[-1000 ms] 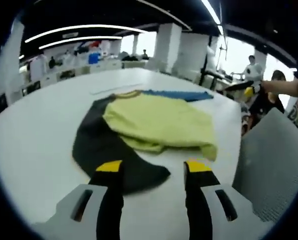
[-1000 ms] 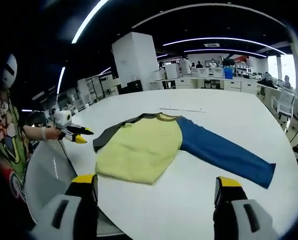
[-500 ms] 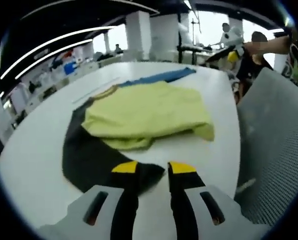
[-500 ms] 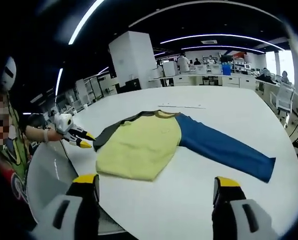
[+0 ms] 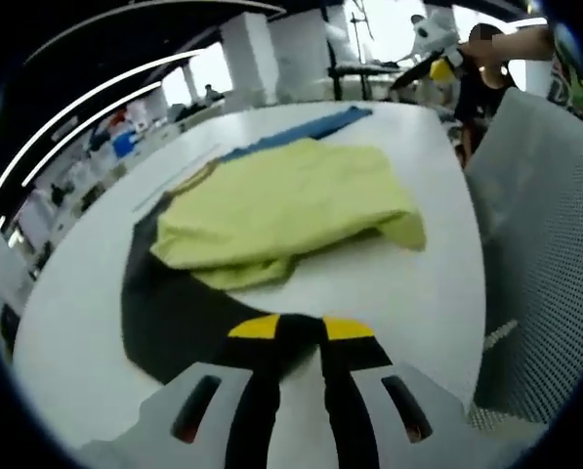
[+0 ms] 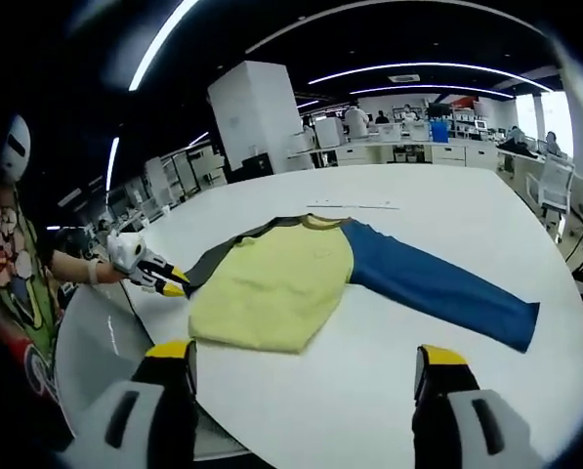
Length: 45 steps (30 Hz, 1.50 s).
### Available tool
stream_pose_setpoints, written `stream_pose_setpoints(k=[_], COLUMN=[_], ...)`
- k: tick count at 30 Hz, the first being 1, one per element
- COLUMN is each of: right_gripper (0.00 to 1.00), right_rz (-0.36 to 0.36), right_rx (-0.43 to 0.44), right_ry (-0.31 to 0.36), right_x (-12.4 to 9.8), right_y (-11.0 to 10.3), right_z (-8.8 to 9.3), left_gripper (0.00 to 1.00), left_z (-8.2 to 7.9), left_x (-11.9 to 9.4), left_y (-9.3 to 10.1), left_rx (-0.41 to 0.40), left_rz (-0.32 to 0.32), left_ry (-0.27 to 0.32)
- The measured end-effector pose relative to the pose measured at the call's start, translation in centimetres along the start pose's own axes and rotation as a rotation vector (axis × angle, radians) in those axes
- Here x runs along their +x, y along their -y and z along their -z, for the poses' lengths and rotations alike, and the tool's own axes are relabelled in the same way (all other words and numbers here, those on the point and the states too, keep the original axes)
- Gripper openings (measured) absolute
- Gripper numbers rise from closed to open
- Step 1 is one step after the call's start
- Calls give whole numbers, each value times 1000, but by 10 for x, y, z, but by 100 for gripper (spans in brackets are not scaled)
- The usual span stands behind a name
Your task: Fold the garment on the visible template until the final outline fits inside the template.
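A long-sleeved shirt lies on the white table [image 6: 369,391], its yellow body [image 6: 271,288] folded over. The blue sleeve [image 6: 437,288] stretches out flat to the right. In the left gripper view the dark grey sleeve [image 5: 174,303] runs toward me, and my left gripper [image 5: 293,329] is shut on its end at the table's near edge. From the right gripper view, that left gripper [image 6: 162,279] sits at the dark sleeve's tip [image 6: 205,266], held by a hand. My right gripper [image 6: 303,356] hovers open above the table's near edge, short of the yellow hem.
A thin marked line [image 6: 354,206] runs across the table beyond the collar. A grey mesh chair [image 5: 545,244] stands close beside the table. A person [image 6: 18,283] stands at the left. Desks and pillars fill the far room.
My left gripper's jaws have come together on the end of the dark sleeve, having been open around it a second ago. The right gripper stays open and nearly still.
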State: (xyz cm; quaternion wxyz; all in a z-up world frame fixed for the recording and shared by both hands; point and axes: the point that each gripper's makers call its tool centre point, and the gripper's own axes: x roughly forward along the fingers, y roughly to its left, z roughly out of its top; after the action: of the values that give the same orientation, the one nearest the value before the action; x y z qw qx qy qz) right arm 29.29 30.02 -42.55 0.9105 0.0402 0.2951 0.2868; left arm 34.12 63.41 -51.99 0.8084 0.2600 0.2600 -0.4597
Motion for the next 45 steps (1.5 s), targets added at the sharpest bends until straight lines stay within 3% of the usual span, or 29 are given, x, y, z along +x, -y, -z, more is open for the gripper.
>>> stream_pose_setpoints(k=[4,12,14,17,20,24,30,36,45], right_gripper=[92,92,91,91,92,93,93,93,97], right_rz=[-6,-12,-14,-12,-15,-23,-37,-49,-70], right_rx=[4,12,14,14,6,-8,-13,-10,-37], right_ry=[0,-7,-5,-5,3,7,9,-3,4], right_x=[2,5,5,4,5,7,12,17,21], right_y=[-1,-4,-4,-4,-6,-8,-11,-14,-20], right_z=[-1,2,2,2,-2,-7,-10,-8,-21], left_gripper=[1,0,0,0,0,0,0,0,0], left_z=[5,4,-4,-11,-15,-16,-13,7,44], left_x=[-1,-6,-11,-25,-42,-67,-103,-130,-139], left_y=[-2,-7,-14,-33,-61,-99,-146,-191,-247], left_rx=[-15,-53,-130,-169,-258,-385,-503,-576,-666], left_rz=[-3,-8,-21,-73,-151,-254,-365,-453,-565], left_ry=[-13,-2,41,80,132,204,269,288,302])
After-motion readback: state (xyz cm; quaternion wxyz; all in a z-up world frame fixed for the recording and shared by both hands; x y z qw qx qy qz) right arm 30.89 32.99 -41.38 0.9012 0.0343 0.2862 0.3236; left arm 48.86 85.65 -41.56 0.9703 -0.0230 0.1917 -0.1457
